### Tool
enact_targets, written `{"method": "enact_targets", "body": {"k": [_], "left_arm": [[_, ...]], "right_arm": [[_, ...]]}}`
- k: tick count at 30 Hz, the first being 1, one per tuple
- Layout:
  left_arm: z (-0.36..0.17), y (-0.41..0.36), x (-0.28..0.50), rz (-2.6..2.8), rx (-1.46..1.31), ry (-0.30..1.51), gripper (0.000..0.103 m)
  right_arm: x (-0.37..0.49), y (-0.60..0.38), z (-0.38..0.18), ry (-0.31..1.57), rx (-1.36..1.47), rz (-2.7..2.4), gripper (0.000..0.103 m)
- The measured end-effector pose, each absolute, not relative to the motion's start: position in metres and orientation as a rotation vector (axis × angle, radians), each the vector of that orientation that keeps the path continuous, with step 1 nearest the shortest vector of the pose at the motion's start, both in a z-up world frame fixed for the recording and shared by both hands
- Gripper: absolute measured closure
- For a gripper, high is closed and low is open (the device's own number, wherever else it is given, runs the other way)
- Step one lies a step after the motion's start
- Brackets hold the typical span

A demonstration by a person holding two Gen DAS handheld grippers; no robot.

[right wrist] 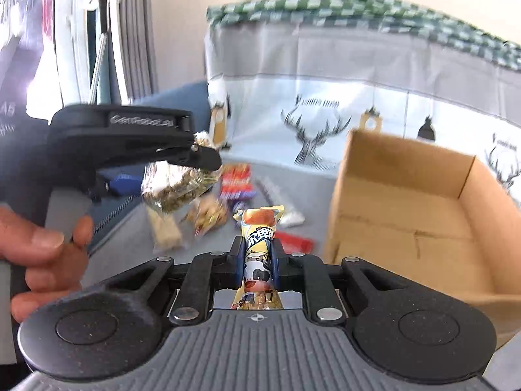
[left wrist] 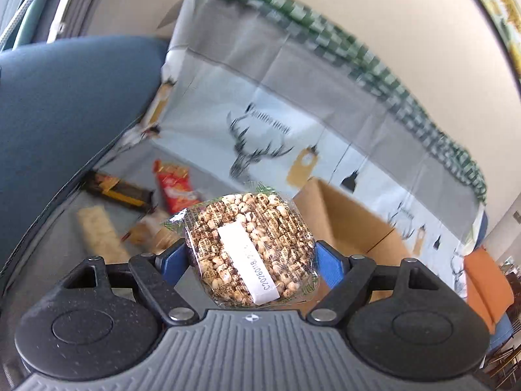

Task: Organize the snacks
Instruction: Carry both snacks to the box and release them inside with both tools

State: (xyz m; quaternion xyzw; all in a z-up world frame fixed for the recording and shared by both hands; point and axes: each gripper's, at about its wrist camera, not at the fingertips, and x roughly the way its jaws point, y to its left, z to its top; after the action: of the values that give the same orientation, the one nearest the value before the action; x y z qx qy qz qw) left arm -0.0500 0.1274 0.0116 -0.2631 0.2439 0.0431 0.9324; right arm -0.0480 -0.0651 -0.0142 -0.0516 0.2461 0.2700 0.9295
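**Now both tongs carry a snack**

Here we hold the left tongs point(left wrist: 250, 257) spread wide, their blue pads pressed on a clear puffed-grain packet point(left wrist: 250, 247) lifted above the grey surface point(left wrist: 65, 228). Our right tongs point(right wrist: 257, 260) are pinched nearly closed on a slim yellow cartoon-cow snack packet point(right wrist: 259, 254). The open cardboard box point(right wrist: 423, 202) stands just right; more snacks point(right wrist: 236, 182) lie scattered beyond.

Both wrist cameras look forward and slightly downward, close up, sharing the cardboard box point(left wrist: 351, 224) and deer-print cloth point(right wrist: 325, 97).
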Motion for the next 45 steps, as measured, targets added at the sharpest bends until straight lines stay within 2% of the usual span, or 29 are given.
{"method": "enact_targets", "body": {"k": [10,16,24,37,39,40,41,42,44,45], "left_arm": [[0.056,0.078,-0.041,-0.068,-0.462,0.422,0.018],[0.073,0.040,-0.008,-0.145,-0.353,0.433,0.018],[0.042,0.004,0.014,-0.181,-0.281,0.445,0.018],[0.018,-0.019,0.036,-0.240,-0.311,0.474,0.018],[0.018,-0.023,0.036,-0.260,-0.308,0.482,0.016],[0.018,-0.025,0.035,-0.266,-0.298,0.484,0.010],[0.018,-0.028,0.035,-0.274,-0.287,0.488,0.001],[0.018,-0.030,0.035,-0.278,-0.278,0.489,0.000],[0.017,-0.031,0.034,-0.267,-0.260,0.493,0.001],[0.016,-0.029,0.035,-0.257,-0.259,0.492,0.001]], "right_arm": [[0.002,-0.152,0.045,0.371,-0.022,0.400,0.086],[0.044,-0.204,0.039,0.367,0.041,0.259,0.086],[0.050,-0.221,0.026,0.381,0.081,0.195,0.086],[0.064,-0.241,0.016,0.402,0.073,0.139,0.089],[0.065,-0.239,0.015,0.404,0.065,0.134,0.089],[0.065,-0.238,0.014,0.406,0.060,0.125,0.089],[0.066,-0.237,0.013,0.411,0.055,0.113,0.080],[0.066,-0.236,0.012,0.416,0.052,0.100,0.062],[0.067,-0.236,0.011,0.424,0.047,0.067,0.041],[0.068,-0.236,0.010,0.433,0.041,0.050,0.036]]}}
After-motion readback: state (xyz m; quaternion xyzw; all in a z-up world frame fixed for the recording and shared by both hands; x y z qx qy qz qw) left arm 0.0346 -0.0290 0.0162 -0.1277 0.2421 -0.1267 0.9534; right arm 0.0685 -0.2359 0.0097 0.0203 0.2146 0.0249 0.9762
